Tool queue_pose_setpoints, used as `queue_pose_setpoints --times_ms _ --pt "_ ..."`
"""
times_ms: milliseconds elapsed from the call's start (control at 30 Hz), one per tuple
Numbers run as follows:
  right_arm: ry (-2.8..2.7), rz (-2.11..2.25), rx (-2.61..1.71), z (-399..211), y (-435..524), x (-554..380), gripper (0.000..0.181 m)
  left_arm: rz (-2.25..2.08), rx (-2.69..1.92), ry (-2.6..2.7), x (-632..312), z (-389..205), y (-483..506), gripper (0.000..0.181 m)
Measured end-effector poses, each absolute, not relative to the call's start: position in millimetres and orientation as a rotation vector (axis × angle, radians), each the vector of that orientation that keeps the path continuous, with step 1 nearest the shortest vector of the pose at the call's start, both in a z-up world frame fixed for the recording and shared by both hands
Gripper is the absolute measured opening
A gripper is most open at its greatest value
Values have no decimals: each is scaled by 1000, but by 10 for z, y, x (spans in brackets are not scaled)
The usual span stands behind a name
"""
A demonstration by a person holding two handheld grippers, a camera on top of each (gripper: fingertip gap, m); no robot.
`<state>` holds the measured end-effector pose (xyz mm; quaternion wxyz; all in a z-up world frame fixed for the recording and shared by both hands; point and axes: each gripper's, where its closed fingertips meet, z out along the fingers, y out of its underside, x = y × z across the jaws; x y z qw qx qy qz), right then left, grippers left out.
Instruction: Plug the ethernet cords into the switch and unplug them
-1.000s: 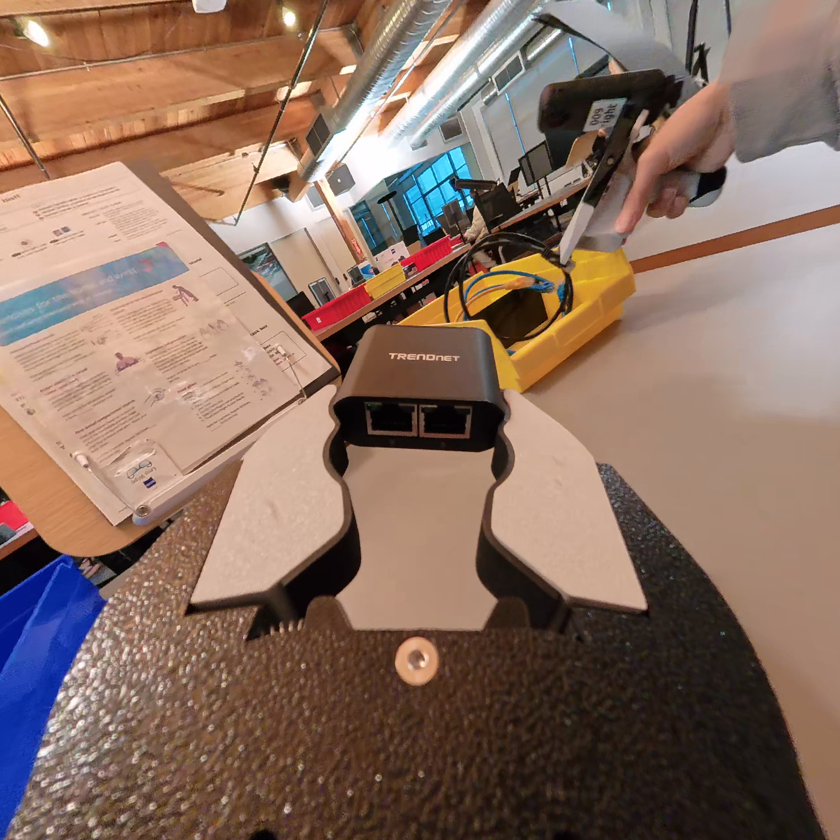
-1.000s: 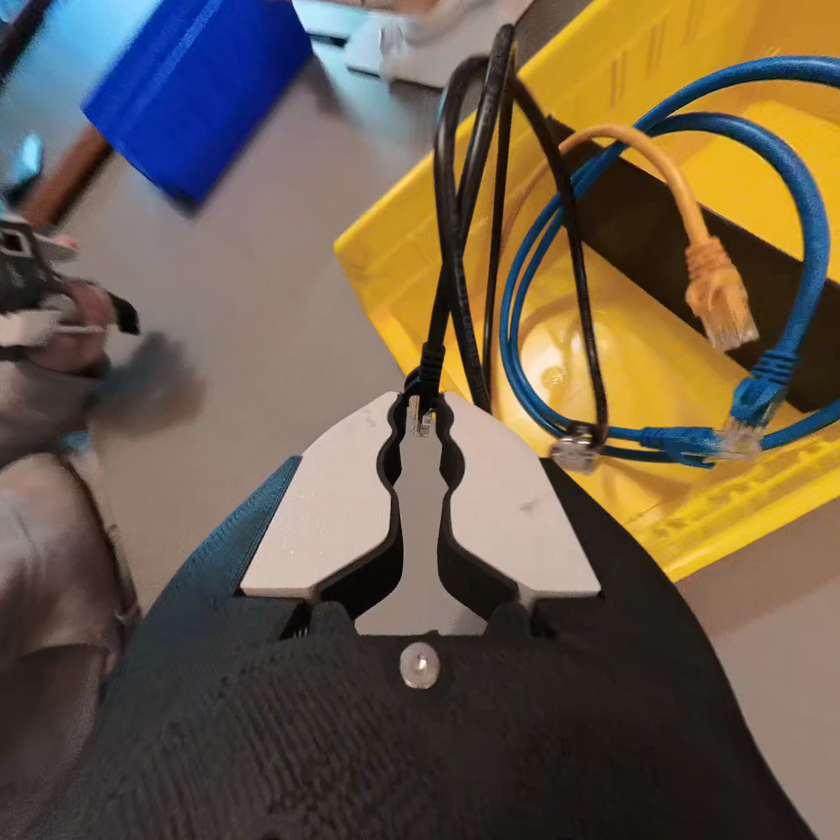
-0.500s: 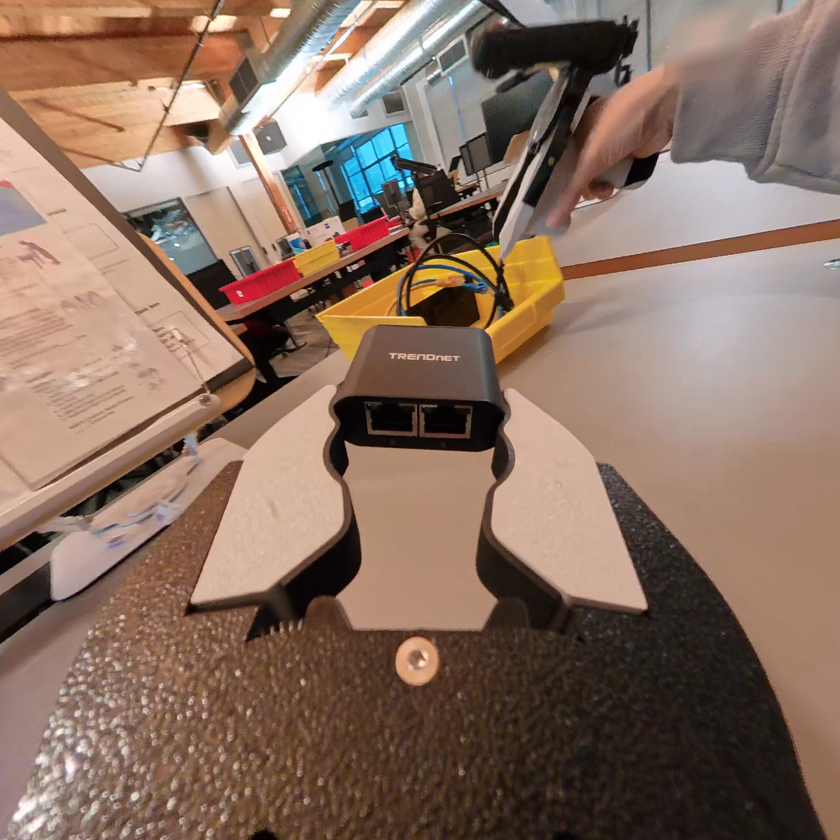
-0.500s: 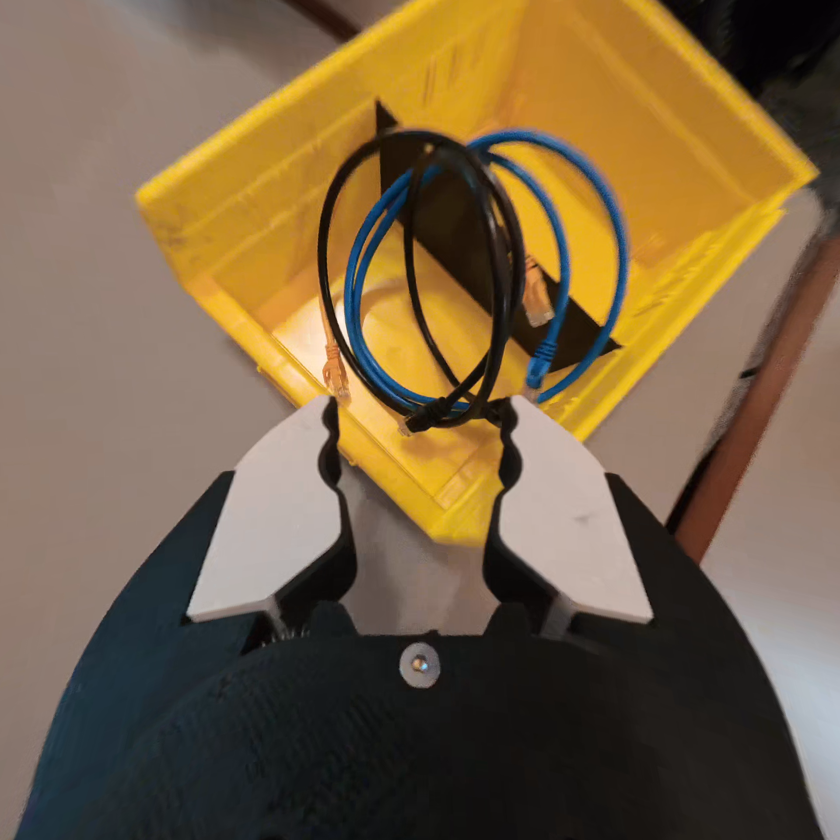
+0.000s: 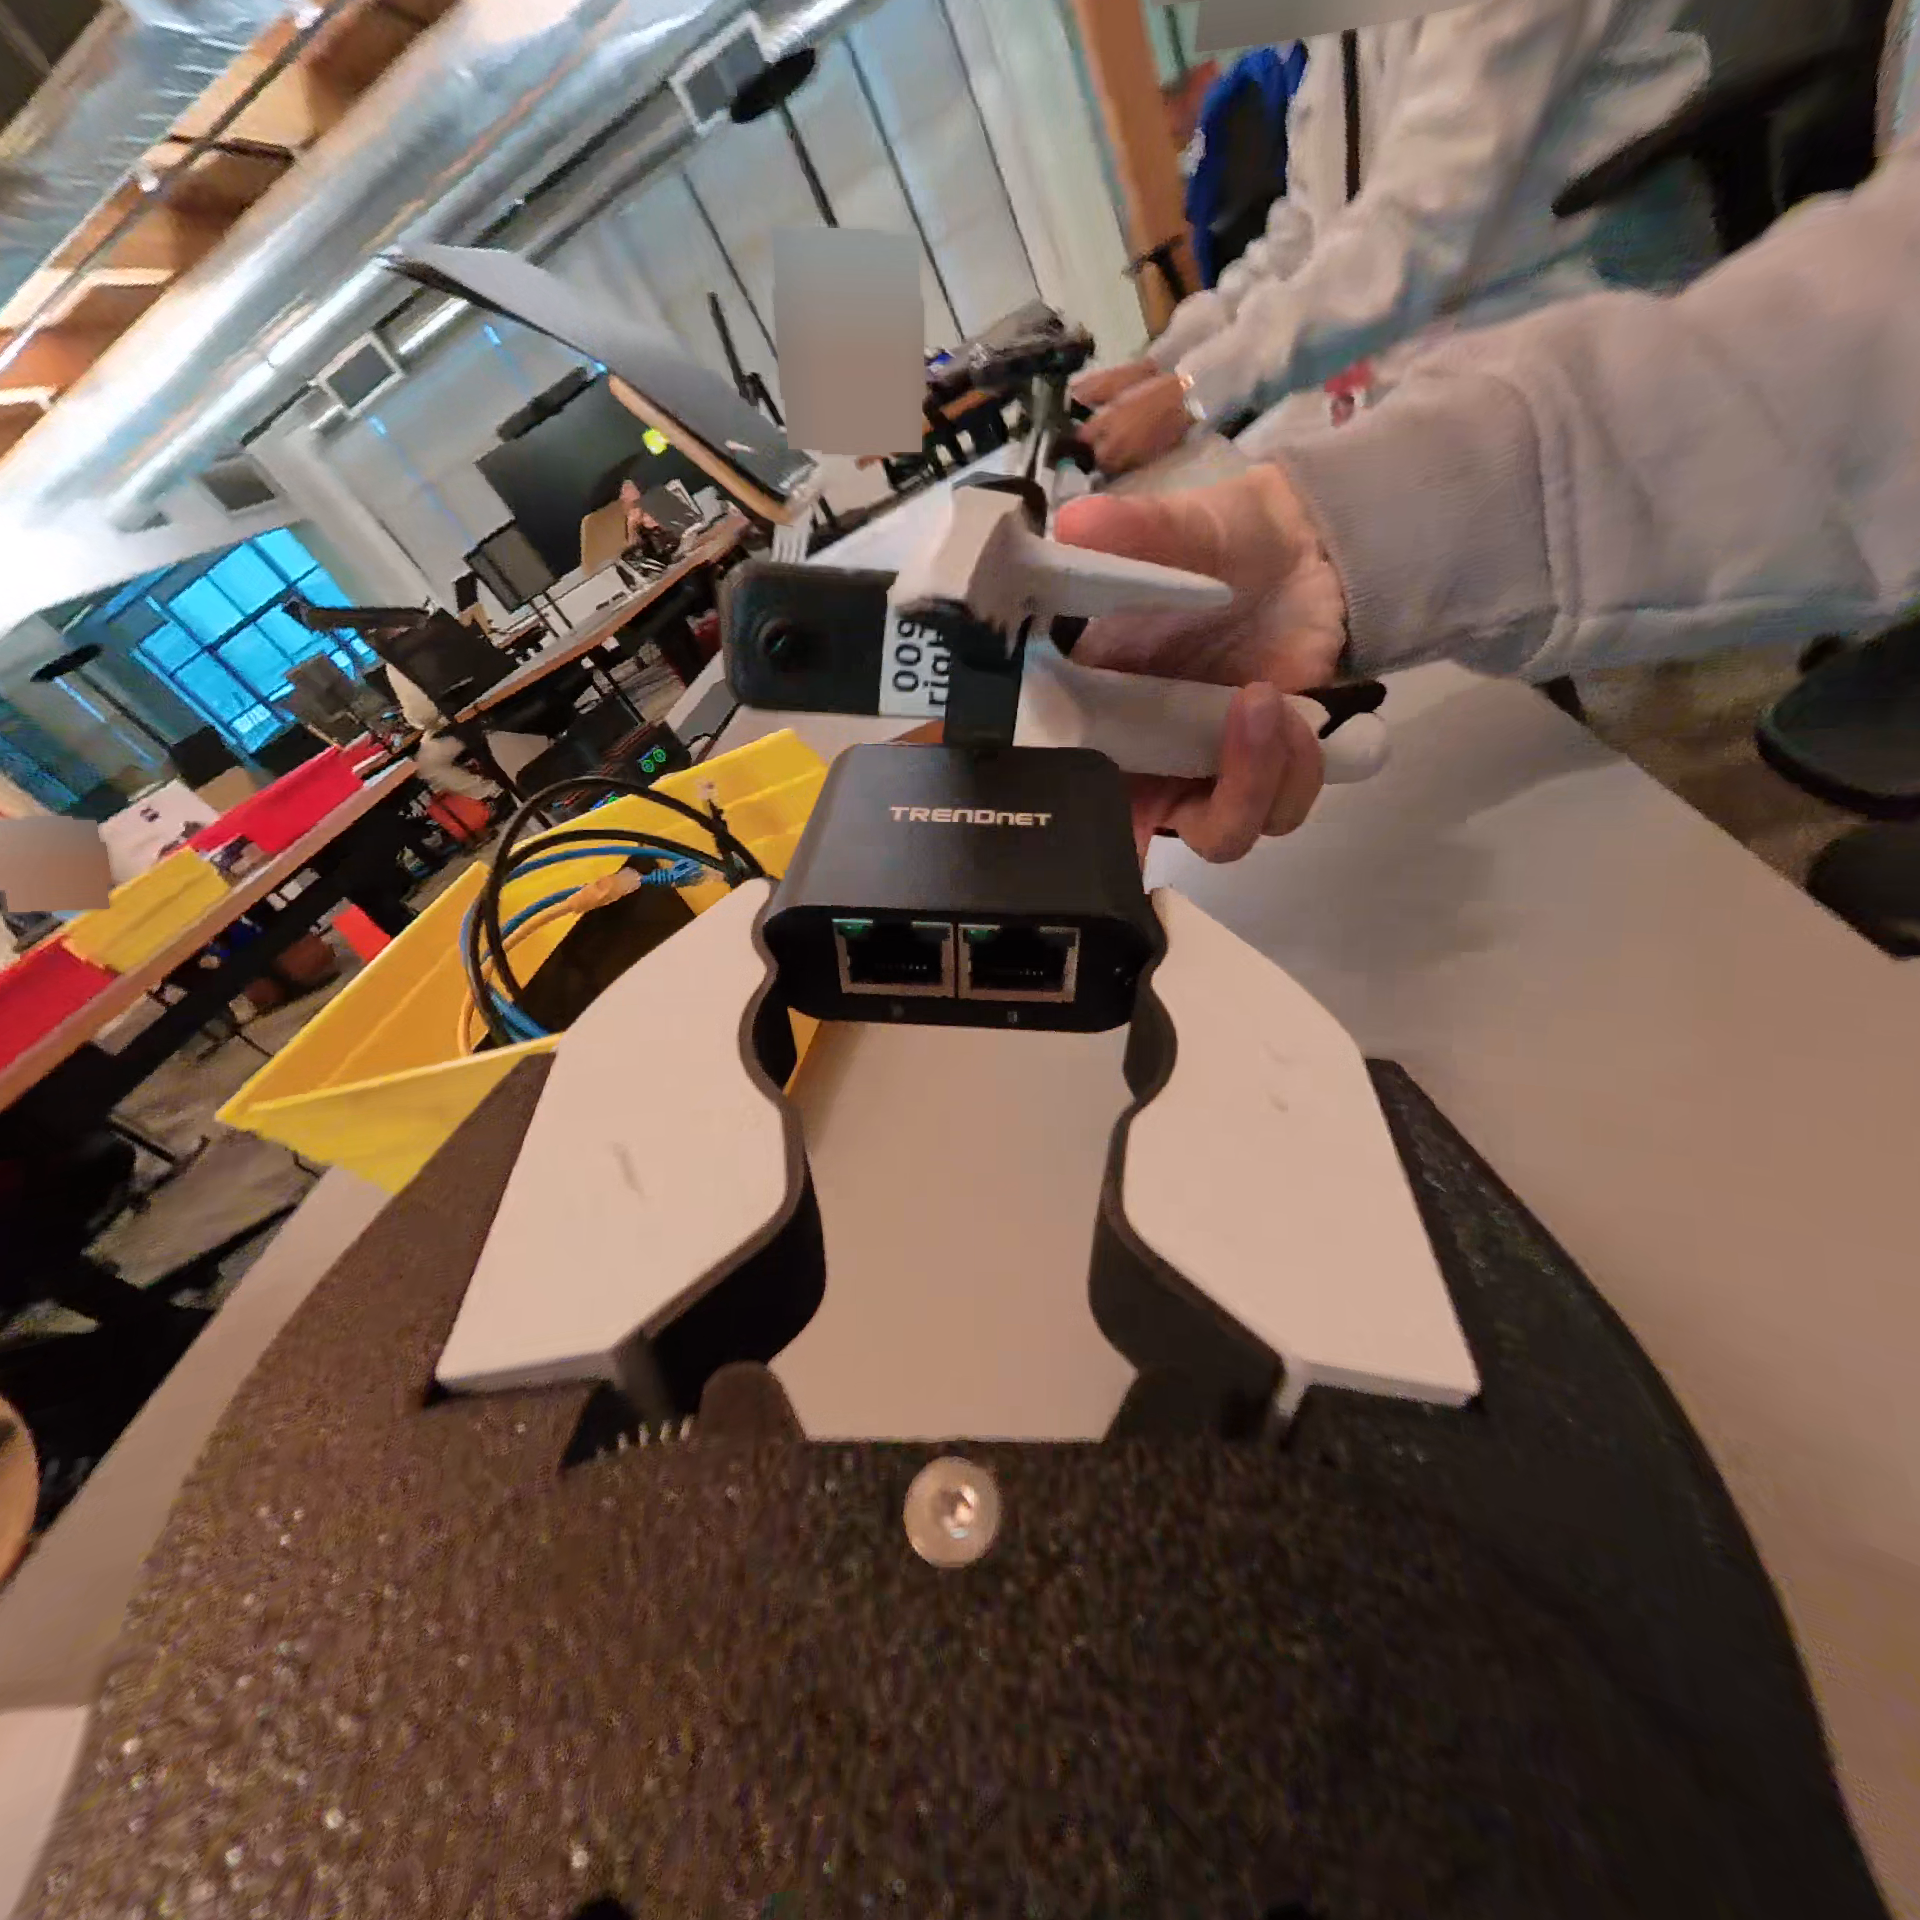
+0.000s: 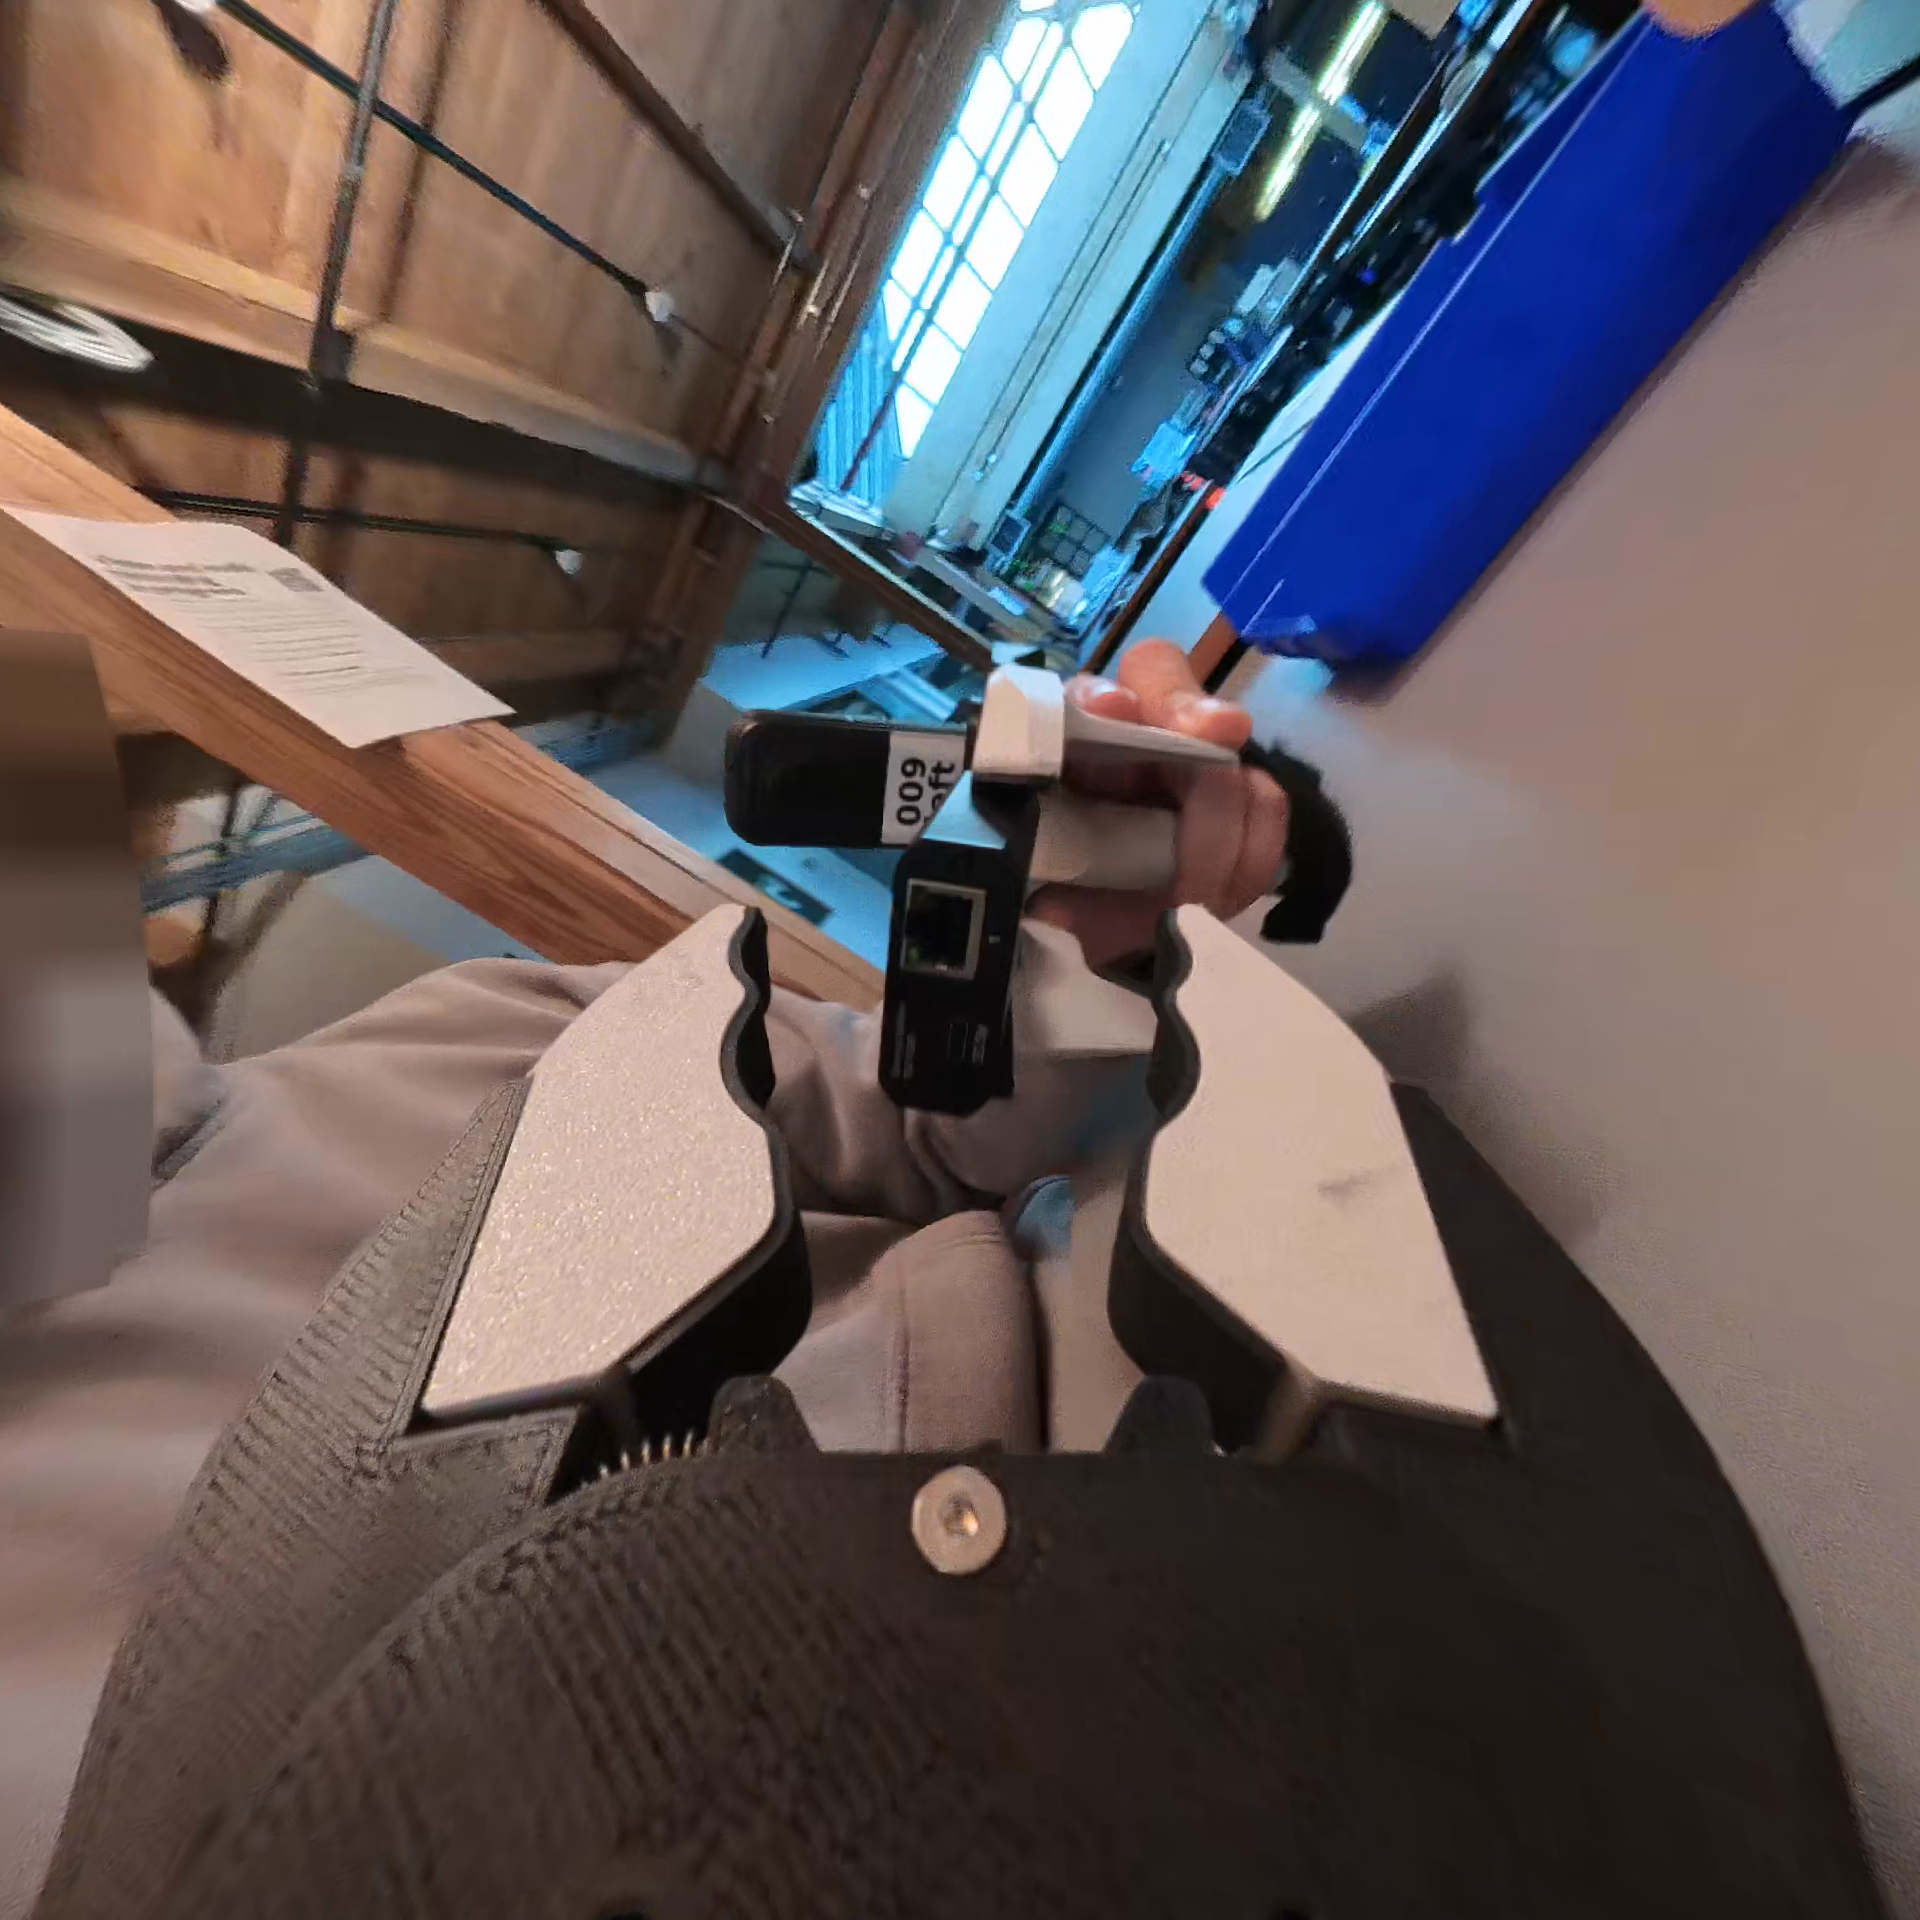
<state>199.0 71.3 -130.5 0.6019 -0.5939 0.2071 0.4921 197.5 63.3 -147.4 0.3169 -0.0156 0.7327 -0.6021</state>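
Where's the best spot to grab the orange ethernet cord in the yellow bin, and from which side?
Probably just behind the plug of the orange cord, coming down from above: that end lies exposed atop the coil in the open-topped yellow bin, while the rest loops down inside.

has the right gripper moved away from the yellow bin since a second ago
Yes. The right gripper, open and empty, has left the yellow bin and its cords and now faces the switch in the left gripper.

left gripper [image 5: 956,977]: fingers clamped | right gripper [image 6: 961,977]: fingers spread, empty
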Motion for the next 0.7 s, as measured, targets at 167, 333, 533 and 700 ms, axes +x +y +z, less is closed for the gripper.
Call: queue_pose_setpoints --times_ms 167,333,533,700 --pt "438 1176 -1442 -1438 741 1807 34 -1522 45 1966 2032 -1619 456 61" --pt "475 1057 -1534 -1636 703 1871 25 -1516 35 2011 2076 -1765 406 62" --pt "516 686 -1676 -1622 500 2262 25 -1788 -281 1848 2247 -1697 494 87" --pt "500 199 -1860 -1265 194 2954 25 -1755 -446 1756 2379 -1742 744 82"
